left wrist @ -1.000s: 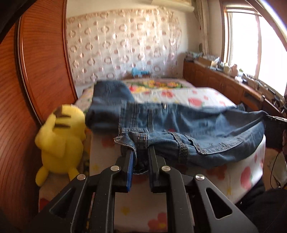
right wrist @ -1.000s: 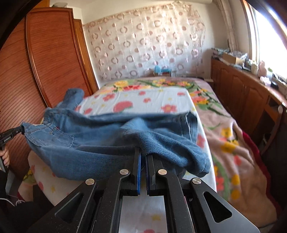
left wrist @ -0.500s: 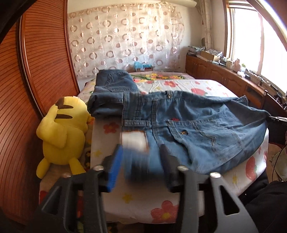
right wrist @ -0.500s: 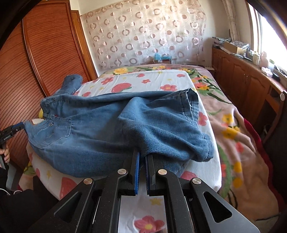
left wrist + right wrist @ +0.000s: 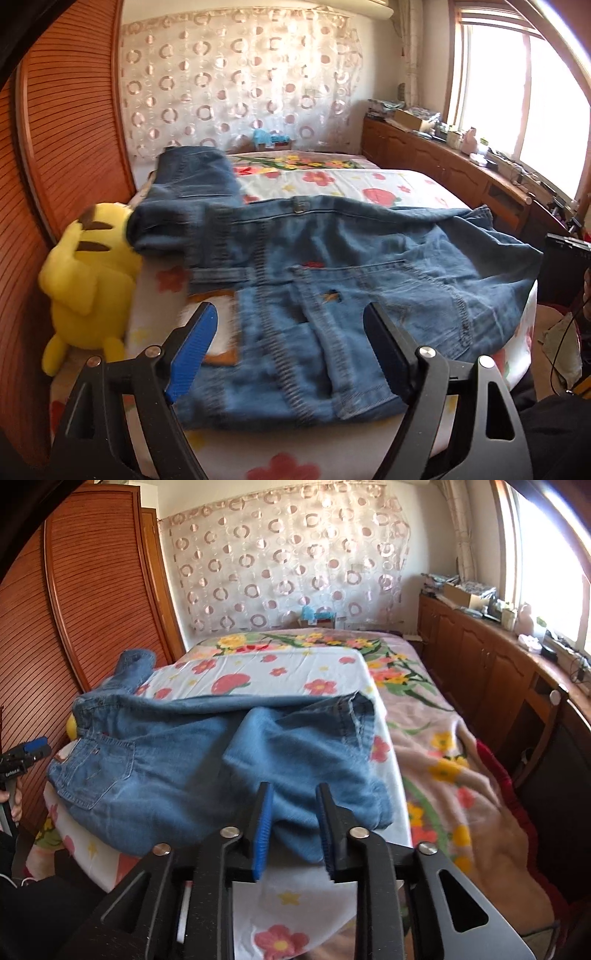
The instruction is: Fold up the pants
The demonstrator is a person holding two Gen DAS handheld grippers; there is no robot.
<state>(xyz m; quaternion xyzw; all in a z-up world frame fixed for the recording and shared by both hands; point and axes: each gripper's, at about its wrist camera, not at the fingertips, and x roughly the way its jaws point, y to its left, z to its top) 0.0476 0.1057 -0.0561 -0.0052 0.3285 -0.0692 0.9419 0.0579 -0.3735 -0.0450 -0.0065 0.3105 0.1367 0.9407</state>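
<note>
Blue denim pants (image 5: 332, 280) lie across the near end of the bed (image 5: 369, 184), on its flowered sheet; stitched seams and a back pocket face up; left gripper (image 5: 288, 332) spreading wide over the waistband, pads clear of it; right gripper (image 5: 293, 812) parting, leg cloth between its fingers, unpinched; only the left view shows a yellow plush toy (image 5: 88, 284) beside the mattress.
</note>
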